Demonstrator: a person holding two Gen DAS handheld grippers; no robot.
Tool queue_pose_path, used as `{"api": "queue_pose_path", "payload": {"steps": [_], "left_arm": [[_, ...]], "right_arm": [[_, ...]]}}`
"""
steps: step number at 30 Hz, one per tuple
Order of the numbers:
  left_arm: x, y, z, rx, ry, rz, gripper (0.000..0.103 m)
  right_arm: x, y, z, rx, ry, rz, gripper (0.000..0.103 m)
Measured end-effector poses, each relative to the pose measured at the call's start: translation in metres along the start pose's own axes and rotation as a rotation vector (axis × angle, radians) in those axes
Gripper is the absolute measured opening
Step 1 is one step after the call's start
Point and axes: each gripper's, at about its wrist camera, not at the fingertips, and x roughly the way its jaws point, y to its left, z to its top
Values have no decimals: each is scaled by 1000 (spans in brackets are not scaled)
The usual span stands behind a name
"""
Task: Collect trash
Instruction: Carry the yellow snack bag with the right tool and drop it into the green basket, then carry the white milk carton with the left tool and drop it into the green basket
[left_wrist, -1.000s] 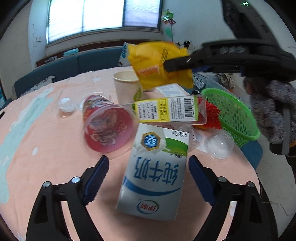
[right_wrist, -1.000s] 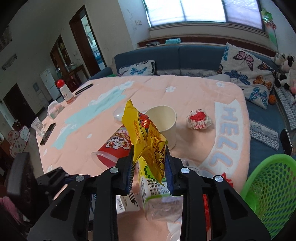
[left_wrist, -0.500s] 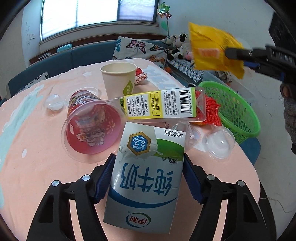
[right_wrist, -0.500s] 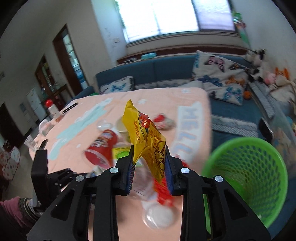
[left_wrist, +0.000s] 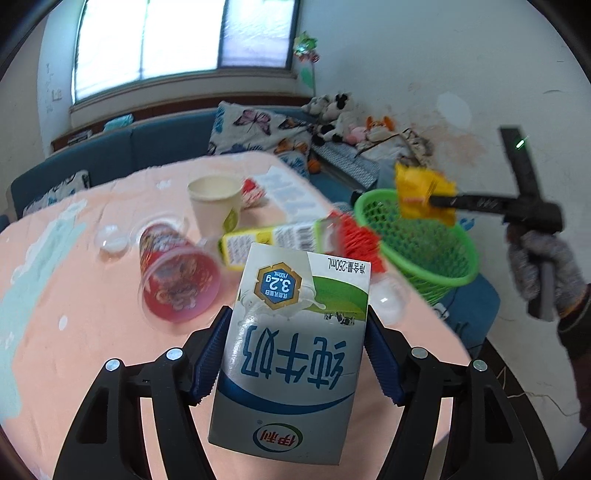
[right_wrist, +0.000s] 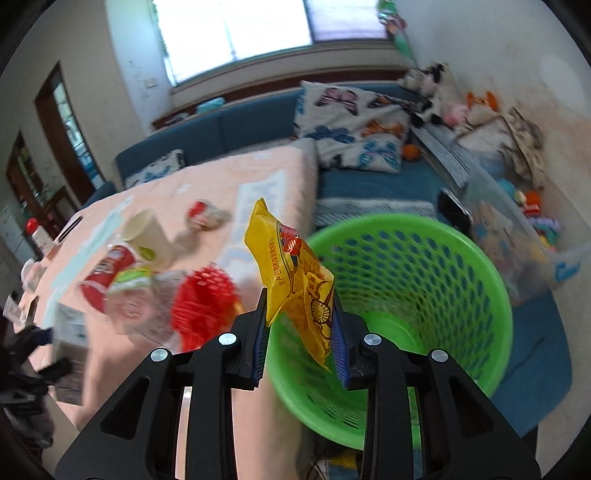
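My left gripper (left_wrist: 295, 332) is shut on a white and blue milk carton (left_wrist: 288, 369), which I hold over the pink tablecloth (left_wrist: 74, 332). In the right wrist view, my right gripper (right_wrist: 299, 306) has a yellow snack packet (right_wrist: 288, 258) between its pads, above the mouth of the green mesh basket (right_wrist: 491, 280). Its jaws are just beginning to open, and the packet still stands upright between them. The left wrist view shows the same packet (left_wrist: 421, 199) over the basket (left_wrist: 424, 251), with a gloved hand (left_wrist: 543, 266) on the right tool.
On the table lie a tipped red plastic cup (left_wrist: 177, 284), an upright paper cup (left_wrist: 214, 203), a clear bottle with a yellow label (left_wrist: 273, 240), a red mesh wad (left_wrist: 358, 240) and clear dome lids (left_wrist: 110, 240). A blue sofa with cushions stands behind the table.
The left jaws closed onto the milk carton and lifted it a little. The right gripper carried the yellow packet from above the table to above the green basket.
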Motion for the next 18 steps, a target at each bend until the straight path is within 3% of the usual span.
{"api": "queue_pose_path", "payload": {"steps": [2, 9, 18], "left_arm": [[-3, -5, 9, 7, -8, -20, 67], [8, -33, 40, 46, -17, -66, 67], [45, -73, 82, 102, -4, -96, 67]], "right_arm": [[2, -12, -6, 28, 8, -13, 34], [7, -38, -16, 79, 26, -18, 55], [-3, -58, -25, 117, 11, -1, 59]]}}
